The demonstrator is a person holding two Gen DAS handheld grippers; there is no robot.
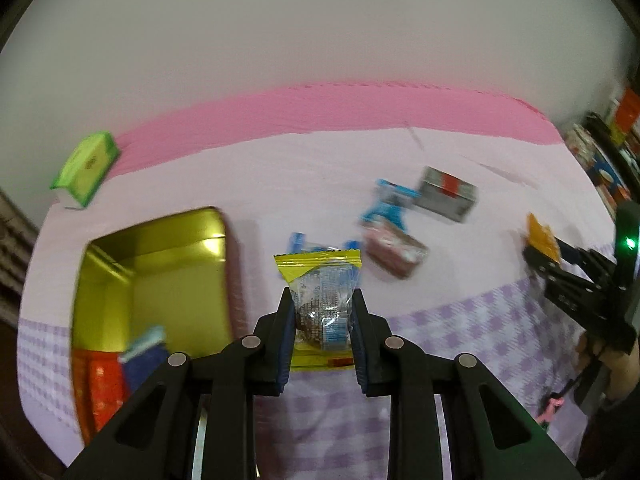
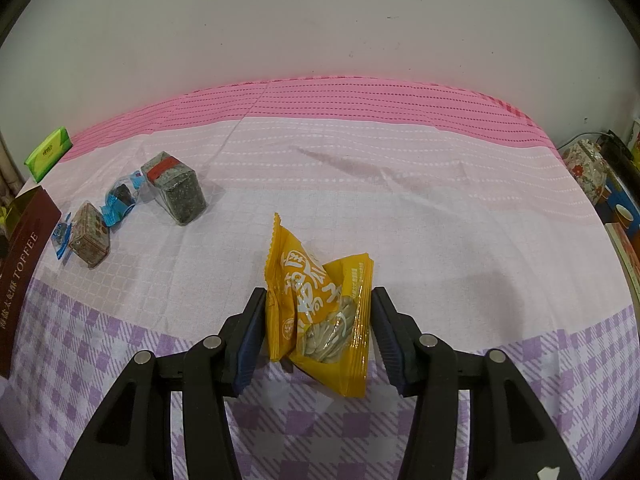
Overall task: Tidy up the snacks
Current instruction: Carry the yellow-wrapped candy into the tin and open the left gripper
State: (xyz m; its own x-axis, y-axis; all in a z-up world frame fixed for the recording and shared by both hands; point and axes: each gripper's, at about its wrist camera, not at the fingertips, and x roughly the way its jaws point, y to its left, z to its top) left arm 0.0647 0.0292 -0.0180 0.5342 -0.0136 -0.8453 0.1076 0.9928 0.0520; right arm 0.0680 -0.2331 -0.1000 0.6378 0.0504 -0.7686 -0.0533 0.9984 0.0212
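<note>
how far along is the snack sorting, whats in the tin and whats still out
Done: a few packets, orange and blue, already lie in the gold tin. In hand: the left gripper holds a yellow-edged snack; the right gripper's fingers flank the orange seed packet. Left: the grey block, blue-wrapped candy and brown block on the cloth.

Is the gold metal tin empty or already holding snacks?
Holding snacks. The gold metal tin is open; red-orange packets and a blue packet lie in its near end, and the far end is bare.

Yellow-edged clear snack packet (image 1: 322,304) upright, perhaps a cake inside — orange seed packet (image 2: 320,316) crumpled, upright.
</note>
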